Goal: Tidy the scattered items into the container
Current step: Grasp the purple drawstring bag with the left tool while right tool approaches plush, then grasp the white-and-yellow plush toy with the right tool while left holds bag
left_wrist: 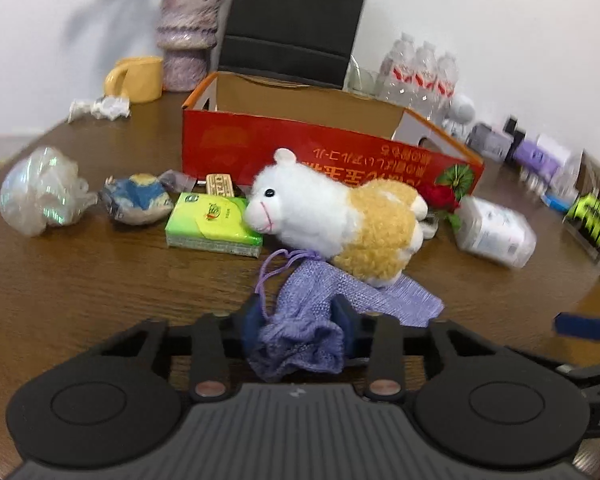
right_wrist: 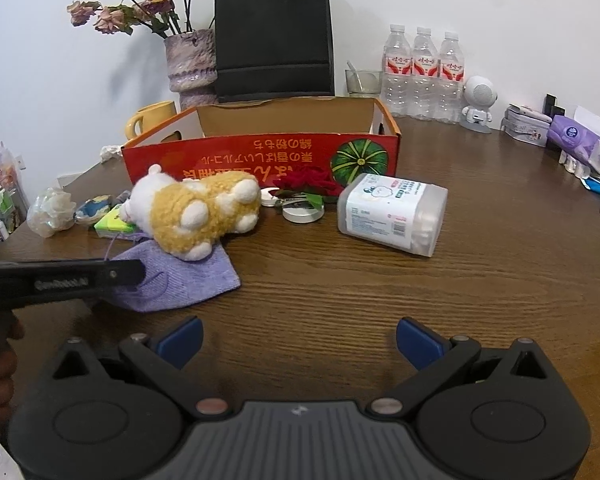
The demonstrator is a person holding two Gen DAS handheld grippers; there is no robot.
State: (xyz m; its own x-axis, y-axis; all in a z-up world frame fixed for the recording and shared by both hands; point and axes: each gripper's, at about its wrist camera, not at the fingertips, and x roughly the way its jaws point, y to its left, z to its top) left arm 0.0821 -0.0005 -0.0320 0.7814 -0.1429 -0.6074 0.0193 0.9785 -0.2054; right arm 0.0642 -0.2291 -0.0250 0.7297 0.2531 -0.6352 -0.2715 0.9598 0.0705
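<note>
My left gripper [left_wrist: 298, 322] is shut on the gathered mouth of a purple knit drawstring pouch [left_wrist: 324, 304] on the wooden table. A white and tan plush sheep [left_wrist: 340, 216] lies on the pouch's far end. The pouch [right_wrist: 180, 280] and the sheep [right_wrist: 196, 208] also show in the right wrist view, with the left gripper's black body [right_wrist: 64, 280] at the left. My right gripper [right_wrist: 298, 340] is open and empty above bare table. The red cardboard box [left_wrist: 328, 160], open on top, stands behind the items; it also shows in the right wrist view [right_wrist: 260, 156].
Scattered on the table: a green tissue pack [left_wrist: 212, 220], a blue wrapped packet [left_wrist: 138, 200], a crumpled plastic bag [left_wrist: 40, 192], a clear cotton-swab box [right_wrist: 392, 212], a red rose [right_wrist: 308, 182] and a round tin [right_wrist: 302, 212]. A vase, yellow mug, black bag and water bottles [right_wrist: 422, 72] stand behind.
</note>
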